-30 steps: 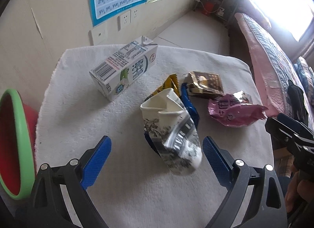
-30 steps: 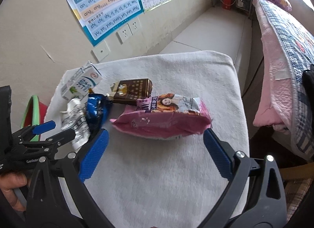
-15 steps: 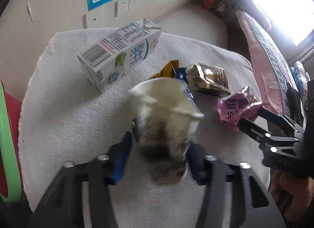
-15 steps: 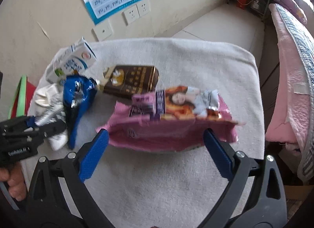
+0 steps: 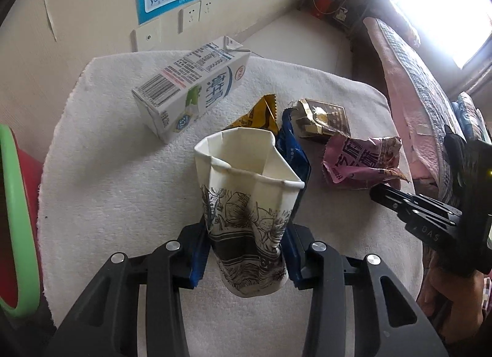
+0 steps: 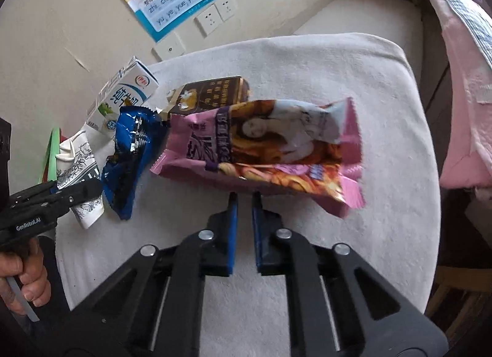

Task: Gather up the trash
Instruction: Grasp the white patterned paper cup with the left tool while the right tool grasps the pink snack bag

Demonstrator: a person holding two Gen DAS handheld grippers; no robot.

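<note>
Nearest to us, our left gripper [image 5: 246, 252] is clamped on the lower body of the crumpled paper cup [image 5: 249, 203], which stands mouth-up between the blue pads, already creased and dented. Our right gripper [image 6: 244, 203] has its pads drawn almost together at the near edge of the pink snack wrapper [image 6: 261, 157]; we judge it pinches that edge, though the contact itself is hidden under the film.

Beyond these, on the towel-covered tabletop [image 5: 92, 172], lie the blue wrapper [image 6: 129, 154], a yellow wrapper [image 5: 258, 114] partly tucked beneath it, the brown packet [image 5: 323, 120] and, furthest back, the milk carton [image 5: 190, 92] on its side. The red bin with a green rim [image 5: 12, 218] sits at the far left, beside the tabletop.

Risks from here: the cup is soft, so a hard squeeze could fold it flat and let it slip out. The pink wrapper is slick and held only by its margin, so a quick swing could pull it free. Carrying both across may also snag the blue wrapper lying between them.
</note>
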